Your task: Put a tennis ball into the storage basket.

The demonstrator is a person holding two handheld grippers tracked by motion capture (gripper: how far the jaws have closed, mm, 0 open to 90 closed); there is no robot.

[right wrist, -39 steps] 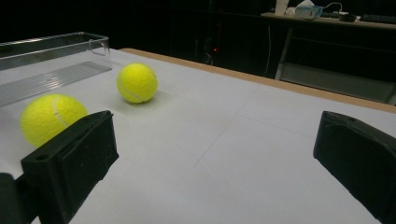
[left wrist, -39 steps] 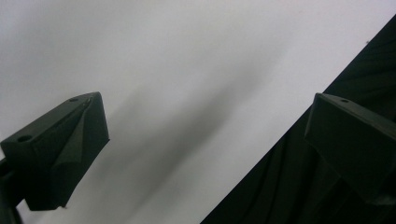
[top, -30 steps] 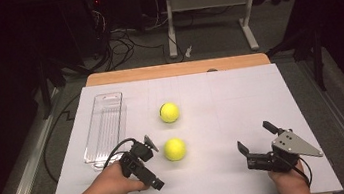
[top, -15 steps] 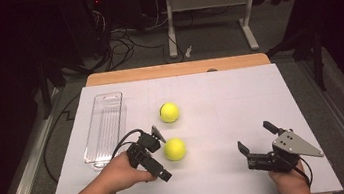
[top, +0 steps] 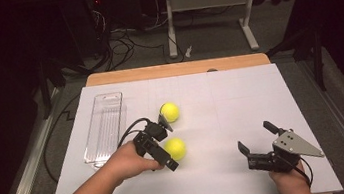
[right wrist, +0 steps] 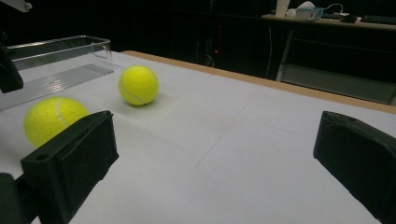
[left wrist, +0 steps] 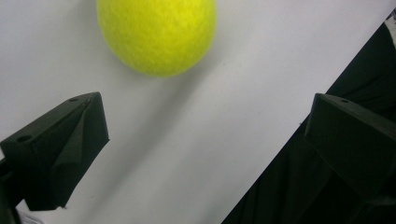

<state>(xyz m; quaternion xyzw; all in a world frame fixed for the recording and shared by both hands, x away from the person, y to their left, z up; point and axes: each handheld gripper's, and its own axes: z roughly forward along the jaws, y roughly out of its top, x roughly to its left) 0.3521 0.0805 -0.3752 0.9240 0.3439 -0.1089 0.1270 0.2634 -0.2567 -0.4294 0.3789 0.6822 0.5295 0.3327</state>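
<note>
Yellow, the near tennis ball (top: 175,148) sits just right of the open-jawed left gripper (top: 170,145) in the high view, well right of the clear tray (top: 104,128). In the left gripper view the ball (left wrist: 156,32) lies ahead of spread, empty jaws. In the right gripper view, the right gripper (right wrist: 215,154) gapes empty, a second ball (right wrist: 138,85) lying beyond the near one, toward the tray.

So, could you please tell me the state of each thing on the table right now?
Near ball: on the table, free, beside the left tongs.
Far ball: on the table, untouched.
Tray: empty, lying flat.
Left tongs: open, nothing between the jaws.
Right tongs: open, holding nothing, away from both balls.
</note>
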